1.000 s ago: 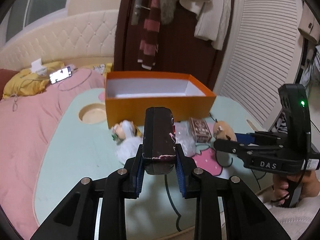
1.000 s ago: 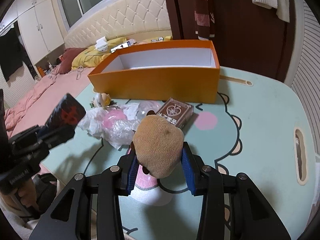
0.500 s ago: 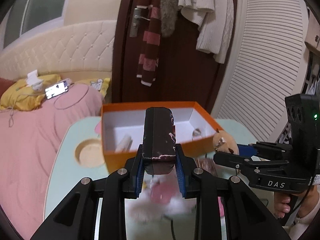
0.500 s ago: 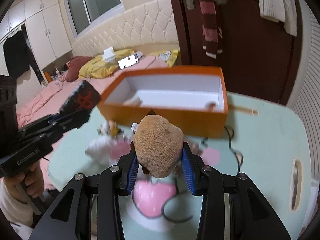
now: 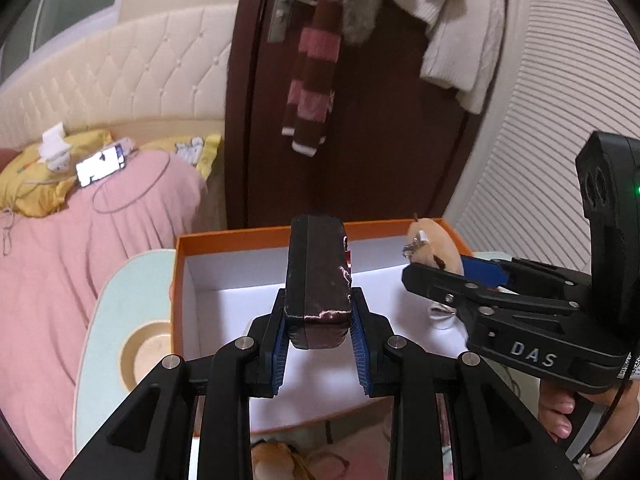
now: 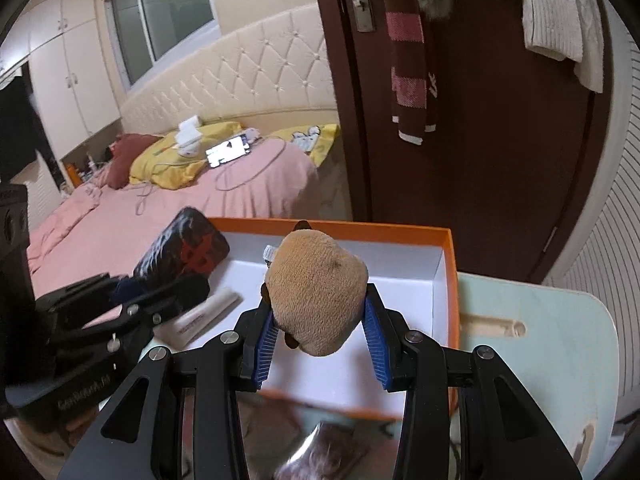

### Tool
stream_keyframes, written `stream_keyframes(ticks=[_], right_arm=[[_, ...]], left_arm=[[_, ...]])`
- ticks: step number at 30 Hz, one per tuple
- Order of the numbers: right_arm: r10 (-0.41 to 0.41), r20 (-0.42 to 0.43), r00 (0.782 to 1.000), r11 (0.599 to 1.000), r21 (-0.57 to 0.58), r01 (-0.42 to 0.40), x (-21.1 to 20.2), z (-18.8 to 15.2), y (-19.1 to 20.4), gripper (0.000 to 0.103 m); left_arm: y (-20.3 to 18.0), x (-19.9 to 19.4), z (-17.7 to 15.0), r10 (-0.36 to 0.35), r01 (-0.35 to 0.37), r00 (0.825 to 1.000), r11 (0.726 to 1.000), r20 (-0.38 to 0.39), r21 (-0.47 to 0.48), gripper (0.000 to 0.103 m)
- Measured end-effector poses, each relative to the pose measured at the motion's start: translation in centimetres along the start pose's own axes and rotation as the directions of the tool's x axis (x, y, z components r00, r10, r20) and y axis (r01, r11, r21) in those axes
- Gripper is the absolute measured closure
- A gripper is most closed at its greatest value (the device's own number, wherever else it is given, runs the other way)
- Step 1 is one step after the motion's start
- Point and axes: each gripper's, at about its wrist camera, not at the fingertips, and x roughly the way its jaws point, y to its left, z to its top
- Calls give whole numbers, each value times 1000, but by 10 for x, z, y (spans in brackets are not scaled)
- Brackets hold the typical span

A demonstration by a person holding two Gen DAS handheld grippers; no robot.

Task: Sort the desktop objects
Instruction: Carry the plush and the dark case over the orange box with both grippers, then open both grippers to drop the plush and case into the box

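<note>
The left gripper (image 5: 318, 328) is clamped on one dark case (image 5: 318, 280), its blue pads pressing both sides; the case stands upright between them, scuffed white along its lower edge, and its bottom end is hidden behind the fingers. The right gripper (image 6: 320, 330) is clamped on one tan plush toy (image 6: 318, 292); the toy's face is turned away, only a small dark ear at the top and a metal ring at its side show, and its underside is covered by the pads. Both held things hang over the open orange box (image 5: 180, 264), which has a white inside; the box's near wall is partly cut off behind the gripper arms in both views. Inside the box lies one pale tube (image 6: 204, 314), half covered by the left gripper's fingers in the right wrist view; a small whitish thing beside the right gripper's fingers in the left wrist view is too hidden to name. The box sits on a pale green table (image 6: 560, 308); in front of the box, between the gripper arms, one blurred brown packet (image 6: 324, 452) and one blurred tan furry thing (image 5: 272, 456) can be seen, neither clear enough to name. A person's hand (image 5: 560, 412) grips the right gripper's handle, mostly cut off at the frame edge. Beyond the table stand a pink bed (image 6: 160, 208) and a dark door (image 6: 480, 140).
</note>
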Motion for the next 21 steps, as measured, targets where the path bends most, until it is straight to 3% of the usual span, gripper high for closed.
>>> stream_keyframes(ticks=[10,16,20,21], right_arm=[[-28,-61,998,1000,10,29,38,3,-6,58],[-42,-66,997,999,6,42,39,2,-4,55],[-39,-61,997,999,26,40,31,2,-6,55],[-42,-57,998,999,30,43,28,2,-6,55]], left_arm=[[5,15,-3,15,-15,999,1000,-29,-18,77],[4,5,-4,10,-10,1000,1000,1,-14,62],[7,-11,-6,2,-1,1000,999,25,-35,40],[7,-16,-7,0,1,1000,999,31,-39,39]])
